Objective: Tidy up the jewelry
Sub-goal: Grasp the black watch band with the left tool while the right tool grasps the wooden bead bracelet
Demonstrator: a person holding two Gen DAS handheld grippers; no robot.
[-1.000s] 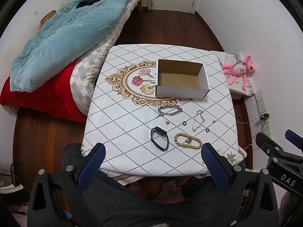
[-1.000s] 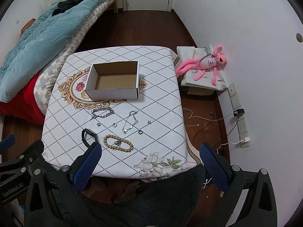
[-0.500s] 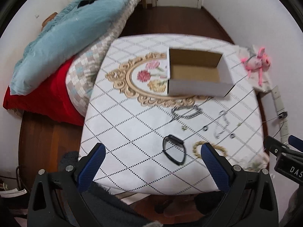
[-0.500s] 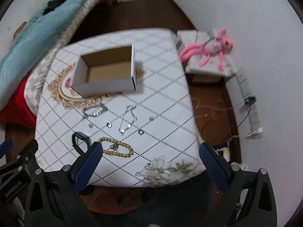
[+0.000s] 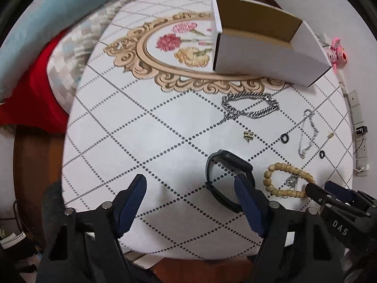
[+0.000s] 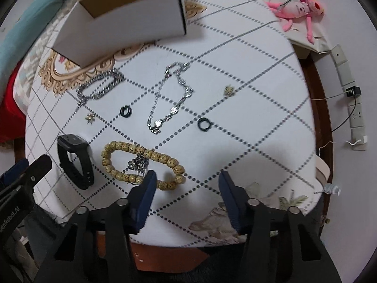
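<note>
**Currently: both tongs spread wide over the near table edge, nothing gripped**

Left gripper (image 5: pixel 189 185): jaws stand wide apart and hold nothing. Its right fingertip (image 5: pixel 242 184) overlaps the near side of the black wristband (image 5: pixel 227 179) in the left wrist view; whether it touches cannot be told. Its left fingertip sits over bare tablecloth.

Right gripper (image 6: pixel 186 181): jaws likewise spread, holding nothing. Its left fingertip (image 6: pixel 148 184) overlaps the near edge of the wooden bead bracelet (image 6: pixel 141 162); contact cannot be confirmed. Its right fingertip lies over bare cloth.

Items on the table (image 6: pixel 259 118), moving outward from the tongs:

1. Black wristband, lying flat, just left of the wooden bead bracelet.
2. Wooden bead bracelet, a flattened loop with a small silver chain bundle (image 6: pixel 139 162) resting inside it.
3. Two black rings (image 6: pixel 126 112) (image 6: pixel 204 124), one on each side of the thin silver chain (image 6: pixel 169 96).
4. Two small gold pieces (image 6: pixel 89 118) (image 6: pixel 229 90), well apart, one near the left ring, one to the right of the thin chain.
5. Heavy silver link chain (image 6: pixel 101 87), just in front of the box.
6. White cardboard box (image 6: pixel 132 26), open at the top, brown inside, interior mostly hidden, standing at the far side of the jewelry on the gold ornamental print.

Beyond the table: a pink plush toy (image 6: pixel 299 7) on the floor at right, bedding (image 5: pixel 47 23) at left.
</note>
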